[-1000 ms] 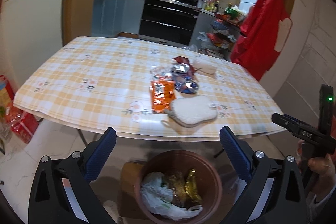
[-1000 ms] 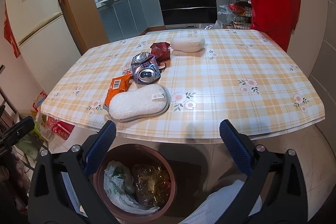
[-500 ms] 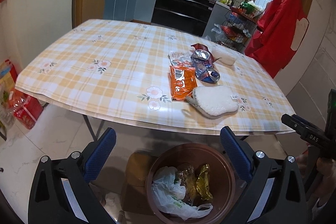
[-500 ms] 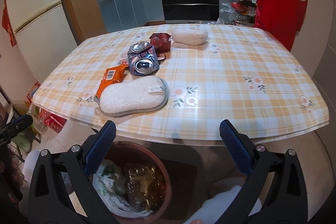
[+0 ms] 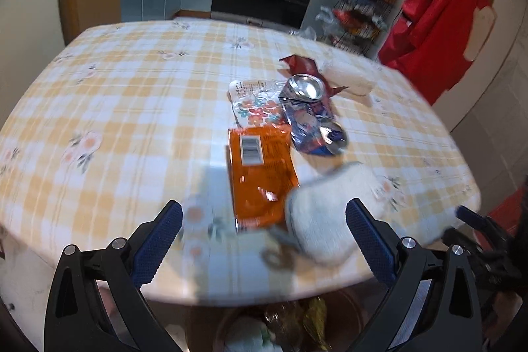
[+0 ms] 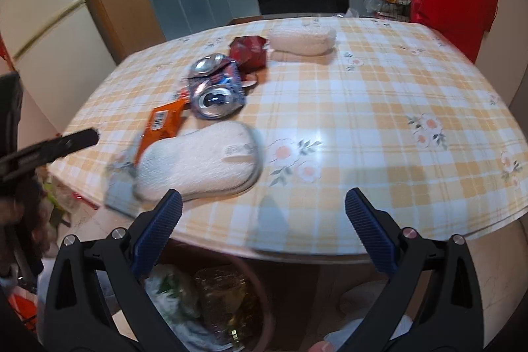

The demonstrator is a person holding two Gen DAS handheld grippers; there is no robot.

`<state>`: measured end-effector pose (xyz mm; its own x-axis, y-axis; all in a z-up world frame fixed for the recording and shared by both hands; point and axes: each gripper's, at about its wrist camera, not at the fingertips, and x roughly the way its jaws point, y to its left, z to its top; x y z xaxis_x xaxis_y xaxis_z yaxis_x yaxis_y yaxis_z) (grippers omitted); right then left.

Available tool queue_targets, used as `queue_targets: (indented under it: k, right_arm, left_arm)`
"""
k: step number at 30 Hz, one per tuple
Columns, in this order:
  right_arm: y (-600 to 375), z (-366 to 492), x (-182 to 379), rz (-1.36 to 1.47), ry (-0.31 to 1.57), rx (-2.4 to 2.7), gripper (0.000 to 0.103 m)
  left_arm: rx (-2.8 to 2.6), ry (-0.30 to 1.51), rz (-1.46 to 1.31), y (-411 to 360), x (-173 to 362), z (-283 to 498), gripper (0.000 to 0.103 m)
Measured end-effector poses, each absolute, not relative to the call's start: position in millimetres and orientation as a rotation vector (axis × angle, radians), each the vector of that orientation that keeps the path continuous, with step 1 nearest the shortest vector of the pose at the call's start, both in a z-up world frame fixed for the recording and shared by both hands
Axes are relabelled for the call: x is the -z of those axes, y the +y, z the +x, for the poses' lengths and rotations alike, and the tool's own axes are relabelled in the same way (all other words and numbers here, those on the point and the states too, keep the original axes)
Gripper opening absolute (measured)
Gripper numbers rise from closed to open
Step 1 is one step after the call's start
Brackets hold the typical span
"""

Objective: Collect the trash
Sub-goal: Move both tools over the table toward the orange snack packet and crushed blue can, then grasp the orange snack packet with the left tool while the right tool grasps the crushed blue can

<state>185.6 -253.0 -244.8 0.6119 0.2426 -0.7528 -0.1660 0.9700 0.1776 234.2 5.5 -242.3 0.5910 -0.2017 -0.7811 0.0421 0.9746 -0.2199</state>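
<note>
Both grippers, left (image 5: 264, 221) and right (image 6: 263, 210), hang with fingers apart, holding nothing, above the bench (image 5: 132, 108) edge. Orange wrapper (image 5: 259, 170) shows a barcode, text unreadable; crushed can (image 5: 312, 117) lies just beside it. Bin (image 6: 211, 302) sits below.

We have brought both tongs forward and up toward the desk (image 5: 99, 108). The left tongs (image 5: 264, 220) now hang over the near edge, the orange wrapper (image 5: 260, 167) between their open jaws. The right tongs (image 6: 263, 210) sit beside the white sponge (image 6: 198, 164). The bin (image 6: 254, 296) has slipped mostly under the frame.
</note>
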Motion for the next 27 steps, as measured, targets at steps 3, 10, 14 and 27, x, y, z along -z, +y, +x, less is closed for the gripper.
queue_targets:
  k: [3, 10, 14, 27]
  right_arm:
    - [-256, 198, 245, 0.079, 0.874, -0.233, 0.097]
    - [-249, 232, 247, 0.026, 0.892, -0.251, 0.097]
    - [-240, 251, 249, 0.010, 0.900, -0.297, 0.097]
    - [-188, 320, 250, -0.105, 0.944, -0.446, 0.097]
  left_arm:
    - [0.135, 0.982, -0.187, 2, 258, 265, 0.097]
    - [0.121, 1.061, -0.165, -10, 290, 311, 0.097]
    - [0.133, 1.093, -0.144, -15, 303, 321, 0.092]
    - [0.114, 0.987, -0.176, 12, 288, 311, 0.028]
